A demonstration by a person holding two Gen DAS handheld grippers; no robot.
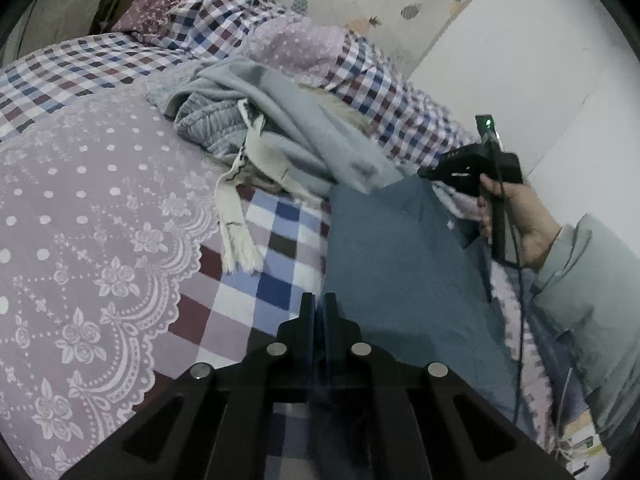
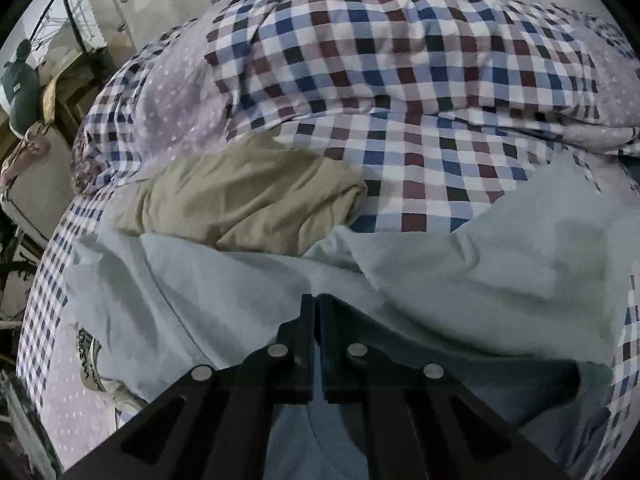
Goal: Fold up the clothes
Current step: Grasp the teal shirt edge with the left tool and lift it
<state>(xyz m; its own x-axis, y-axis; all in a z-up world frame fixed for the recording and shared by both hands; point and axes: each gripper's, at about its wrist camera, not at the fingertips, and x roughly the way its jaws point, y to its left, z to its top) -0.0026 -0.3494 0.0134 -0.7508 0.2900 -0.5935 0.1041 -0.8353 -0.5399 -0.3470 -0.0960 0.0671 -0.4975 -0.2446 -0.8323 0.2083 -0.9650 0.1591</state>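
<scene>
- Left wrist view, left gripper (image 1: pixel 319 300): black fingers pressed together at the bottom centre, with the left edge of the blue garment (image 1: pixel 400 272) running in between them; clamped on that cloth.
- Left wrist view, blue garment: dusty blue fabric, spread over the bed (image 1: pixel 280 248) to the right of the gripper, reaching up toward the pile of clothes.
- Left wrist view, pile of clothes (image 1: pixel 280 132): pale grey-blue pieces heaped in the middle of the bed, with a ribbed grey item on the left side and a cream fringed scarf (image 1: pixel 236 216) trailing down from it onto the checked cover.
- Left wrist view, bedding: checked cover in blue, maroon and white; a lilac quilt (image 1: pixel 80 220) with white dots and lace print lies to the left.
- Left wrist view, right gripper (image 1: pixel 480 164): seen from the side, held in a hand (image 1: pixel 516 220) with a pale green sleeve (image 1: pixel 592 280), at the far right edge of the blue garment; finger state not readable here.
- Right wrist view, right gripper (image 2: pixel 318 300): fingers drawn together, a narrow slit between them, blue cloth showing in the slit lower down.
- Right wrist view, pale blue garment (image 2: pixel 440 272): crumpled, directly under and ahead of the gripper.
- Right wrist view, beige garment (image 2: pixel 248 200): bunched on the checked cover (image 2: pixel 400 80), just beyond the pale blue one, touching it.
</scene>
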